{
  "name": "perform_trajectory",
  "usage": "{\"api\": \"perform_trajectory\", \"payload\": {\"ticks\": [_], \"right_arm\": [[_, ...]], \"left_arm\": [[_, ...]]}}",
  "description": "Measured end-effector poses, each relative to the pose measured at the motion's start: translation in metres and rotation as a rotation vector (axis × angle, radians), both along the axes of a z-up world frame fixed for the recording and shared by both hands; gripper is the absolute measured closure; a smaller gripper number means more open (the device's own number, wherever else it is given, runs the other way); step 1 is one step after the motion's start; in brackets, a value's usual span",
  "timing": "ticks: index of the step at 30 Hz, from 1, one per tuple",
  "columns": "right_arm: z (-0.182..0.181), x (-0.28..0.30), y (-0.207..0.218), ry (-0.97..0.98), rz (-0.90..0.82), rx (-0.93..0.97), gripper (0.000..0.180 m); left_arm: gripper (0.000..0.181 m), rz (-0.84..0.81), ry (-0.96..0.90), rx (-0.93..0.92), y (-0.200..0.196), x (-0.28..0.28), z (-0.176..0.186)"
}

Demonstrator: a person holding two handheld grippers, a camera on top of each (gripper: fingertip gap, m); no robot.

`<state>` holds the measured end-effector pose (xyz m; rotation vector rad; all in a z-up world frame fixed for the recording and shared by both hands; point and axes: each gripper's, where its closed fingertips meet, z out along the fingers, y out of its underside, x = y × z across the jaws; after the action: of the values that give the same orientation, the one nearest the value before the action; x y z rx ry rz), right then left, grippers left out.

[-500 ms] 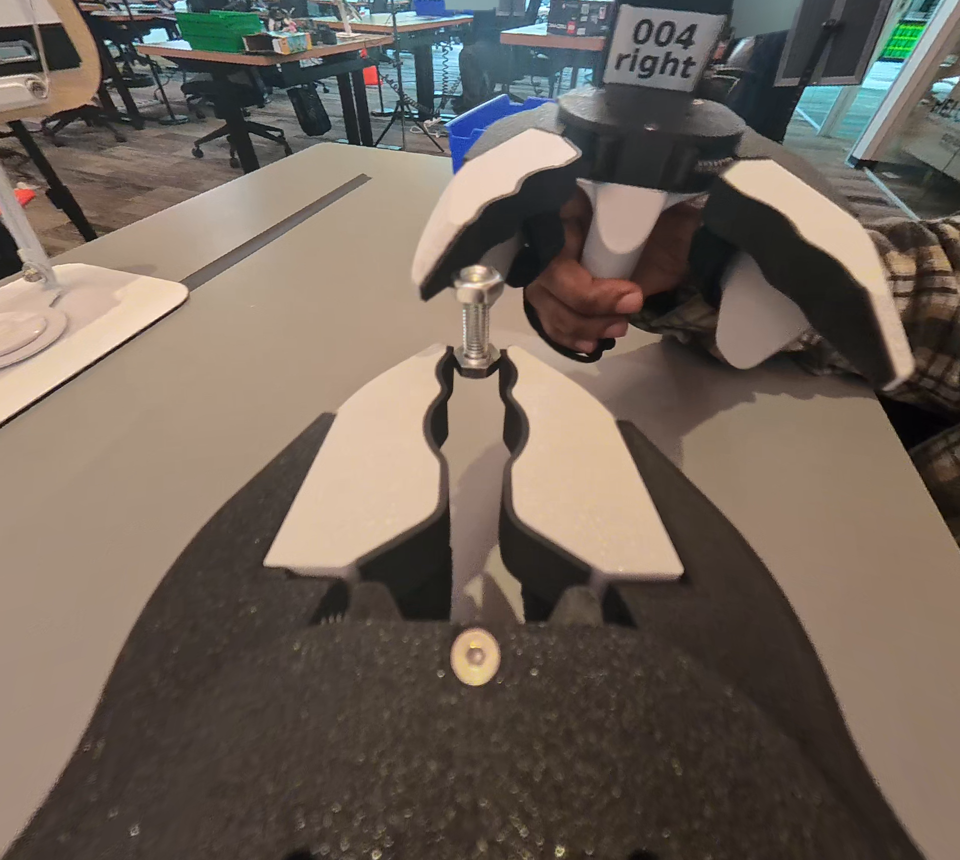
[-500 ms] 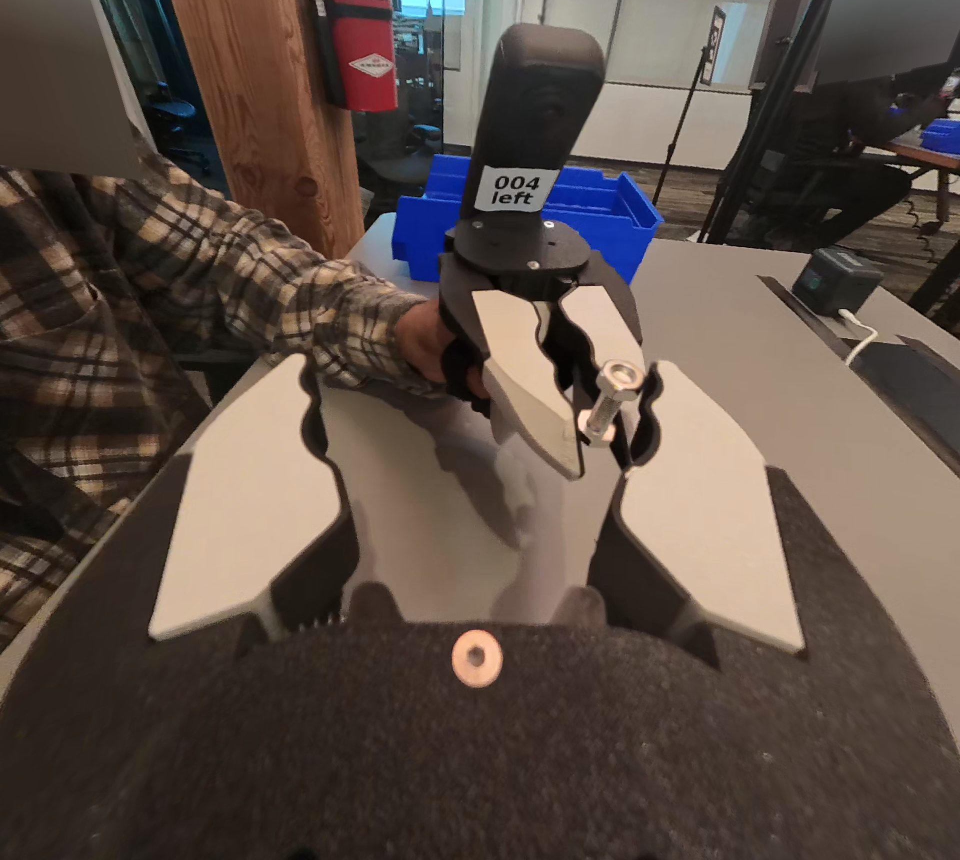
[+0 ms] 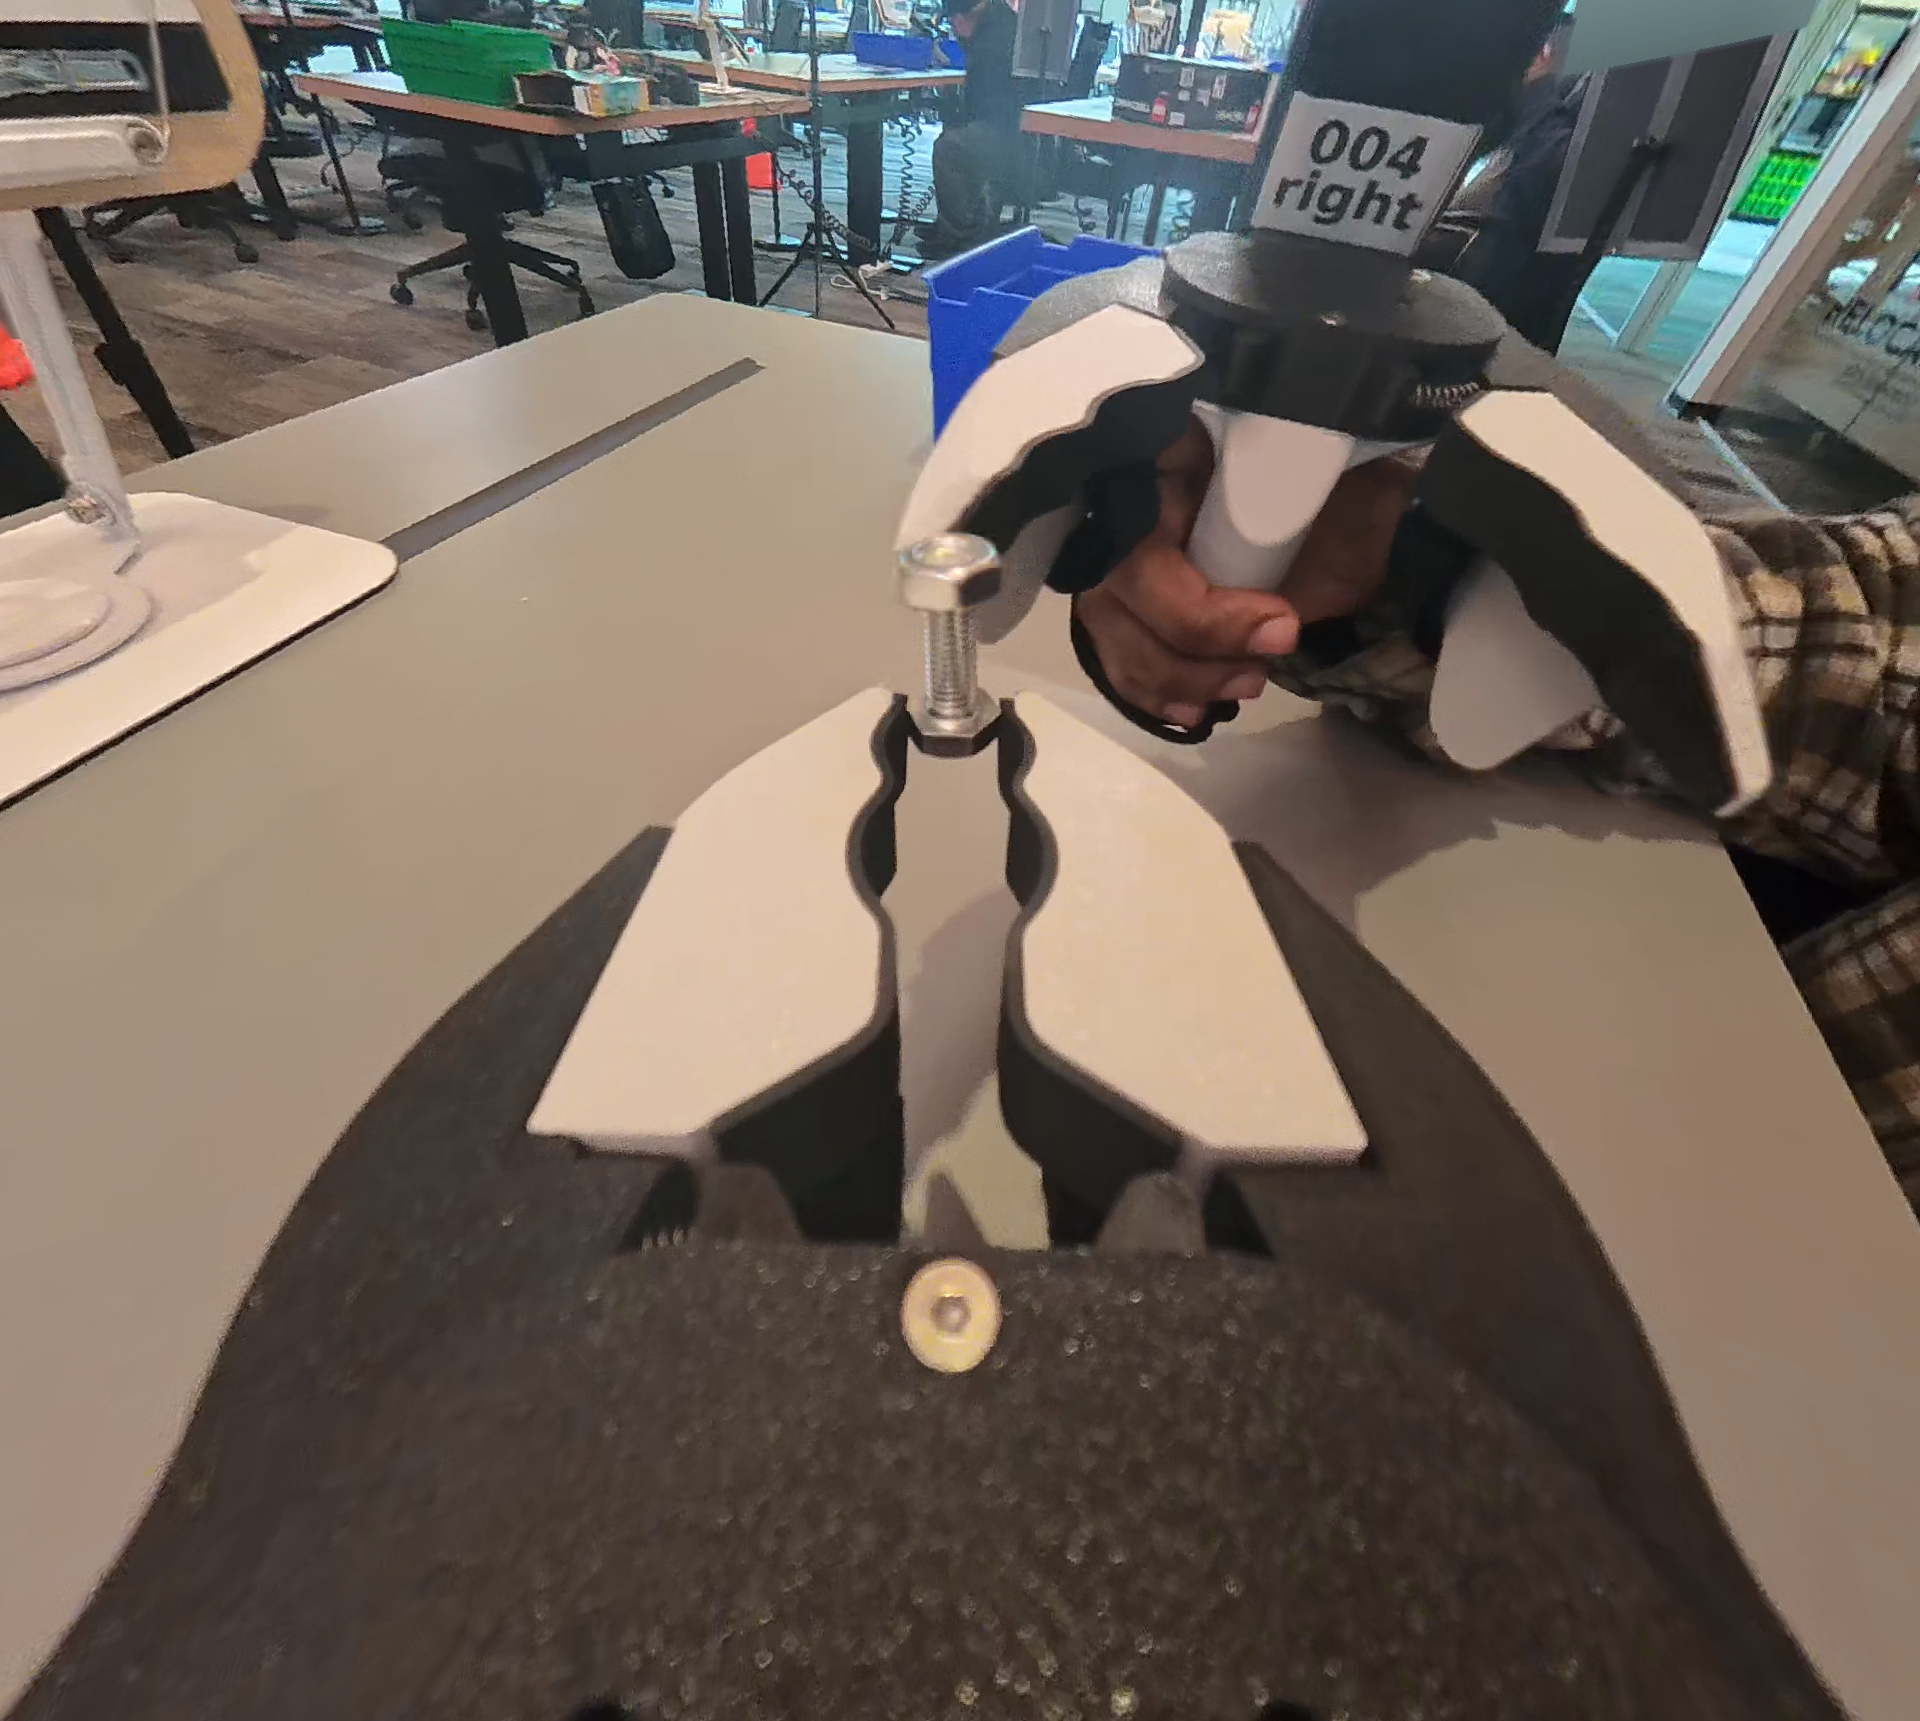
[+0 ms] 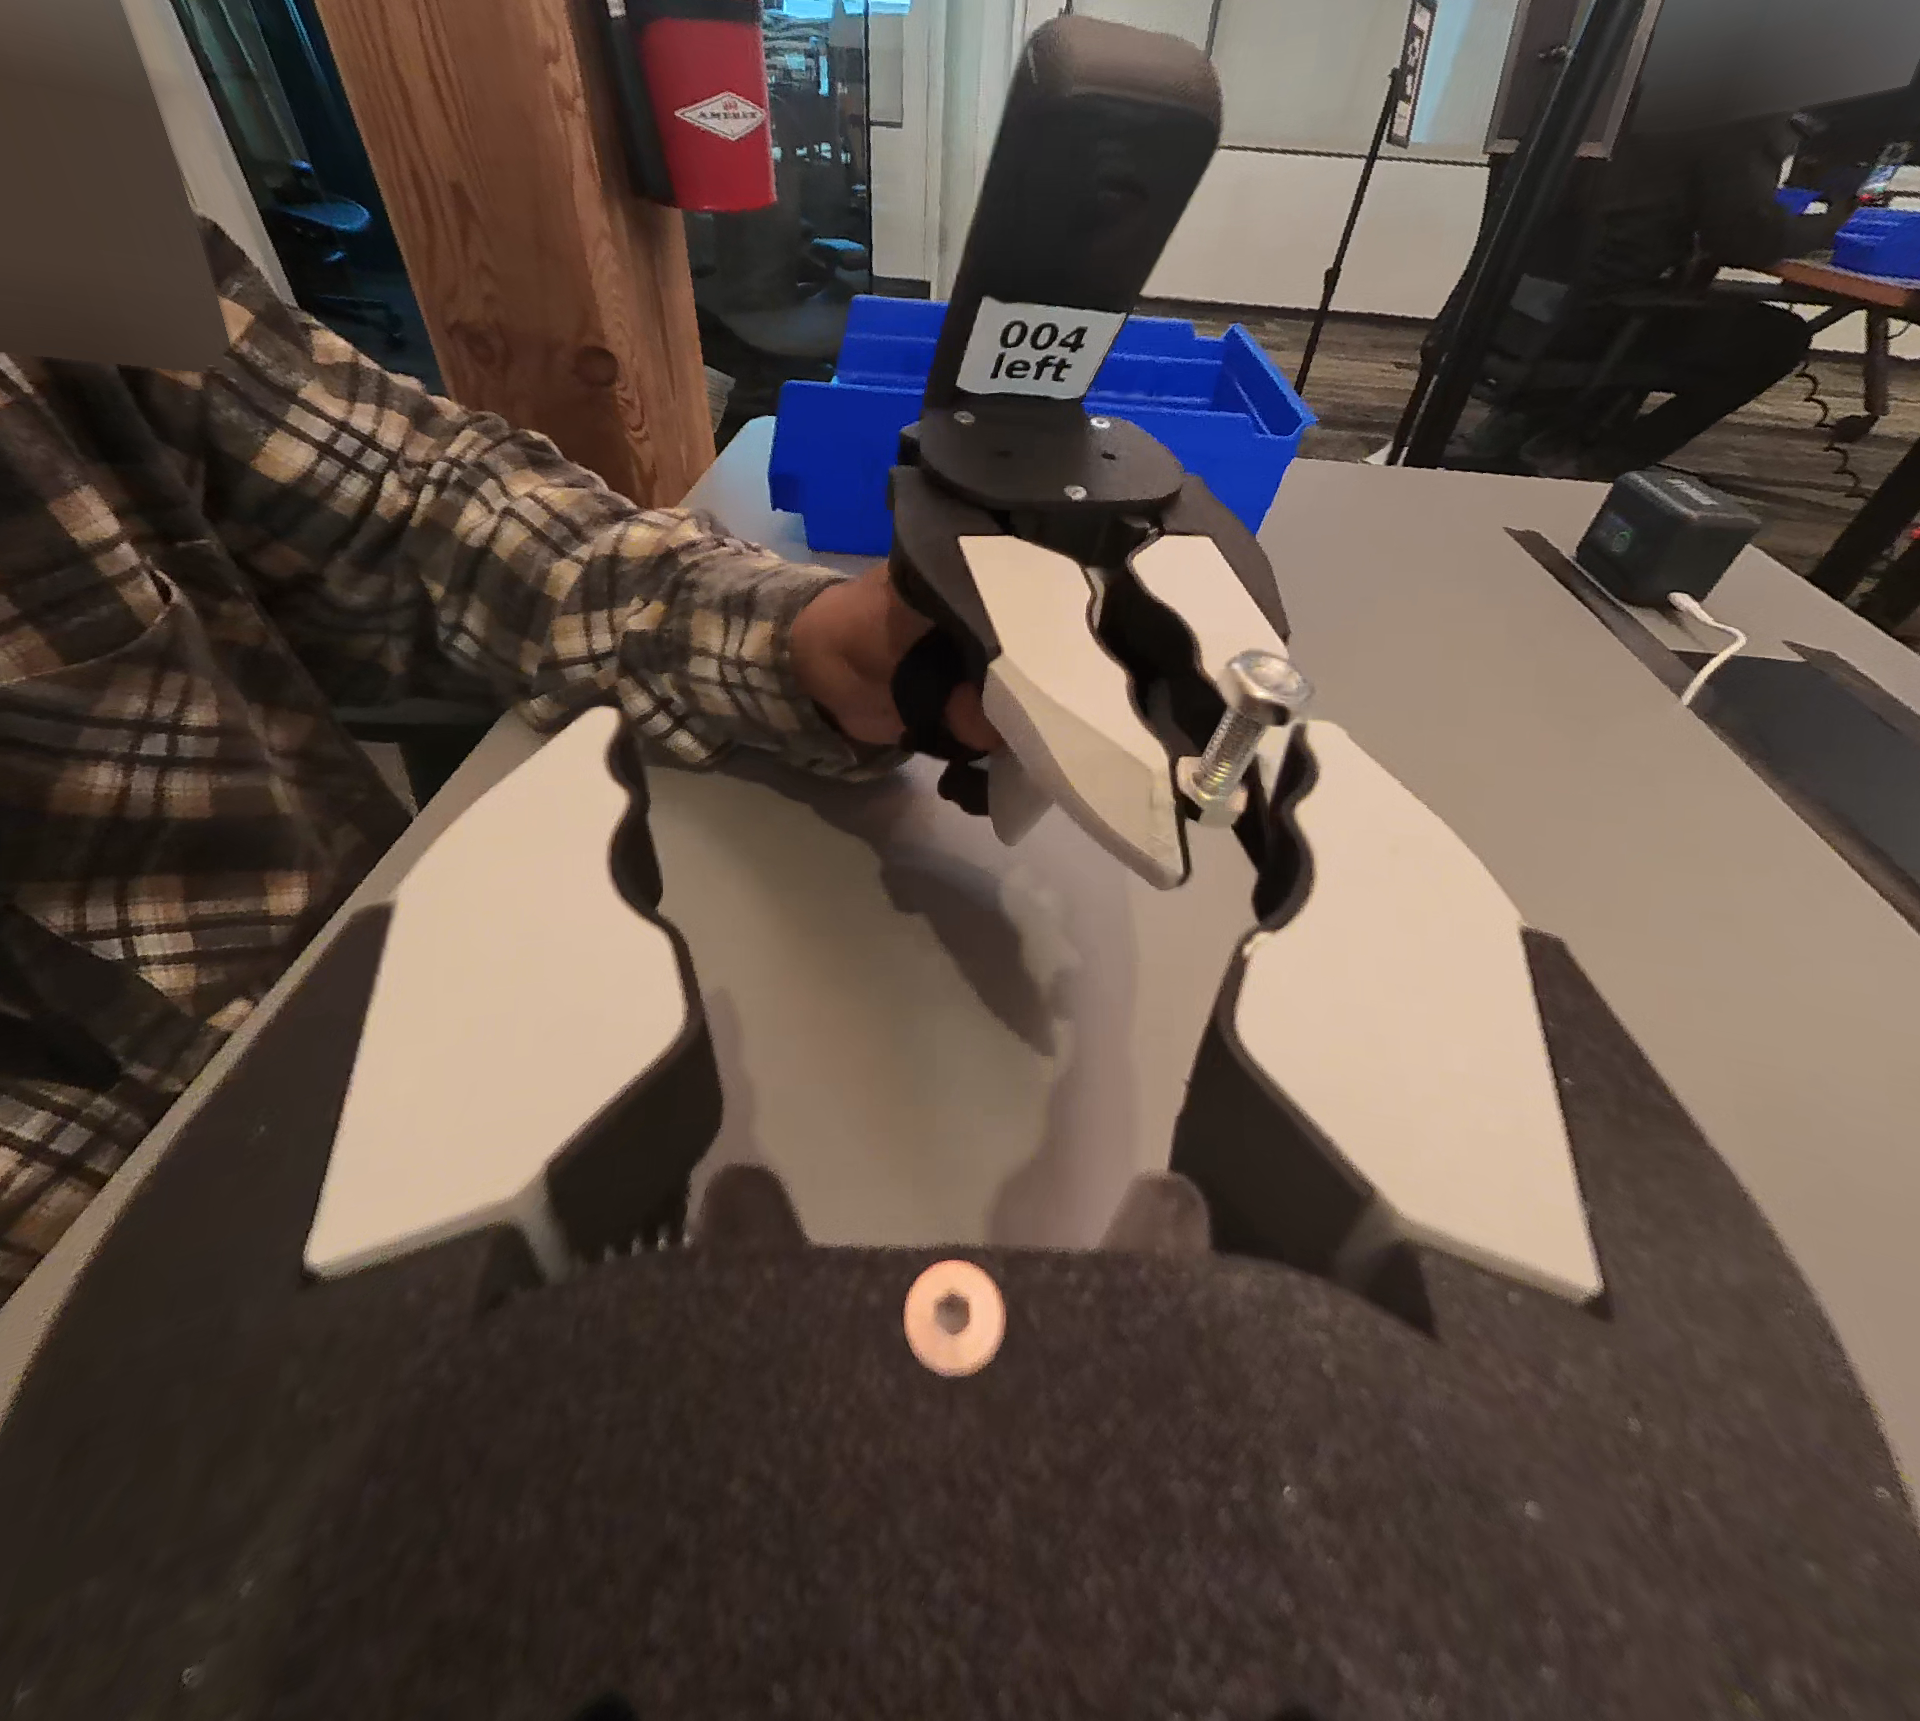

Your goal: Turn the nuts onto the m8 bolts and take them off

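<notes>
A silver bolt (image 3: 948, 632) stands upright with its hex head on top, threaded into a nut (image 3: 948, 726). My left gripper (image 3: 948, 717) is shut on the nut at its fingertips, above the grey table (image 3: 520, 736). My right gripper (image 3: 1330, 663) faces it, open and empty, with one fingertip just behind the bolt head. In the right wrist view the right gripper (image 4: 956, 736) is wide open. The bolt (image 4: 1242, 736) leans beside its right finger (image 4: 1392, 944), and the left gripper (image 4: 1195, 824) holds the nut (image 4: 1210, 796).
A blue bin (image 4: 1039, 435) sits at the table's far edge and also shows in the left wrist view (image 3: 987, 300). A white stand base (image 3: 156, 611) is at the left. A black box with a white cable (image 4: 1662, 528) sits at the right. Plaid sleeves (image 4: 468, 549) reach in. From the left gripper's tips to the white stand base (image 3: 156, 611) is close to 35 centimeters.
In the right wrist view the left gripper and bolt sit slightly higher and farther right. Both grippers keep the same jaw state.
</notes>
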<state>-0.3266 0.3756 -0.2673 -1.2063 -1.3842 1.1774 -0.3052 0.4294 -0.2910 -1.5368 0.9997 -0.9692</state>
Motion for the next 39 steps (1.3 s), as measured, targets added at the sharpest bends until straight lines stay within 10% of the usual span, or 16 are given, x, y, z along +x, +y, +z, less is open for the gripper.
{"api": "perform_trajectory", "payload": {"ticks": [39], "right_arm": [[0.003, -0.005, -0.004, 0.031, 0.014, -0.019, 0.062]], "left_arm": [[0.165, -0.066, -0.001, -0.007, -0.013, 0.011, 0.001]]}}
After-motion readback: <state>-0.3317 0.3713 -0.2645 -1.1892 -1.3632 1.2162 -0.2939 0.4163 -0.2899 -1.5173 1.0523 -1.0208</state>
